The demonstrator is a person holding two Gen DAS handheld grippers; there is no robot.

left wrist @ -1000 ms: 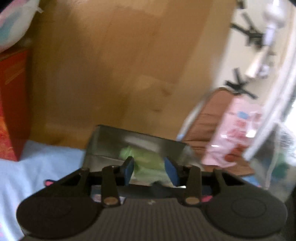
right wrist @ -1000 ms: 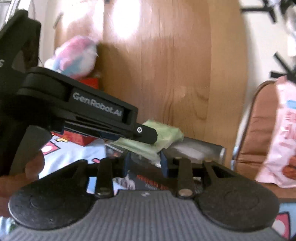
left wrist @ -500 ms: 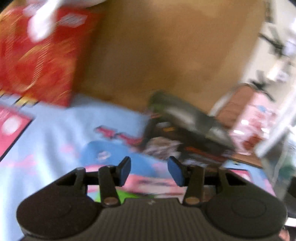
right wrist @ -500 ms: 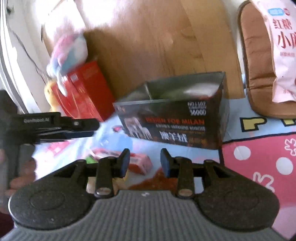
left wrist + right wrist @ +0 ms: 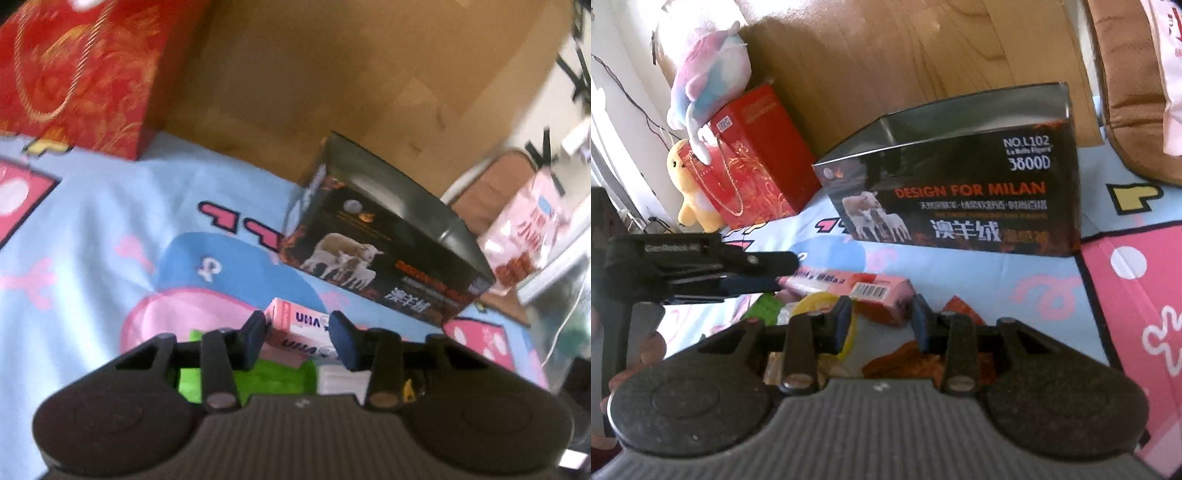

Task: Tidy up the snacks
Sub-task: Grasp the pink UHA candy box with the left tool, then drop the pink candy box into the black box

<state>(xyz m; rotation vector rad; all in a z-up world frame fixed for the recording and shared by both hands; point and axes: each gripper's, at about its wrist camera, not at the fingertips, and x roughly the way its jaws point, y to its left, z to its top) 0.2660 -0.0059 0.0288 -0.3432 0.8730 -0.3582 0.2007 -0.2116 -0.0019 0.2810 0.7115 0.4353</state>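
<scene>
Left wrist view
- Left gripper (image 5: 298, 325): the jaws stand narrow and have just been closing. The end of the pink box (image 5: 295, 319) sits between the pads. I cannot tell whether they press on it.
- Snacks: the pink box lies on a green packet (image 5: 273, 376), on the cartoon sheet (image 5: 92, 229).
- Destination, as I judge it: the open black box (image 5: 388, 258) just beyond, against the wooden panel.
- Risk: the hold looks to be near the box's end only. Lifted like that, it could pivot or slip out.
- Writing: "UHA" twice on the pink box. The print on the black box is blurred here, apart from a picture of sheep.

Right wrist view
- Right gripper (image 5: 881, 325): the jaws are apart with nothing between the pads. It hovers over the snack pile.
- Left gripper (image 5: 783, 272): seen side-on at the far end of the pink box.
- Pile: a yellow packet (image 5: 820, 306) and a red-orange packet (image 5: 916, 358) lie beside and under the pink box.
- Risk: the two grippers are near each other over one box and could knock together or drag the loose packets.
- Writing: "DESIGN FOR MILAN", "NO.L102", "3800D" and "澳羊绒" on the black box. A barcode label is on the pink box. The left gripper's brand strip is too blurred to read.
</scene>
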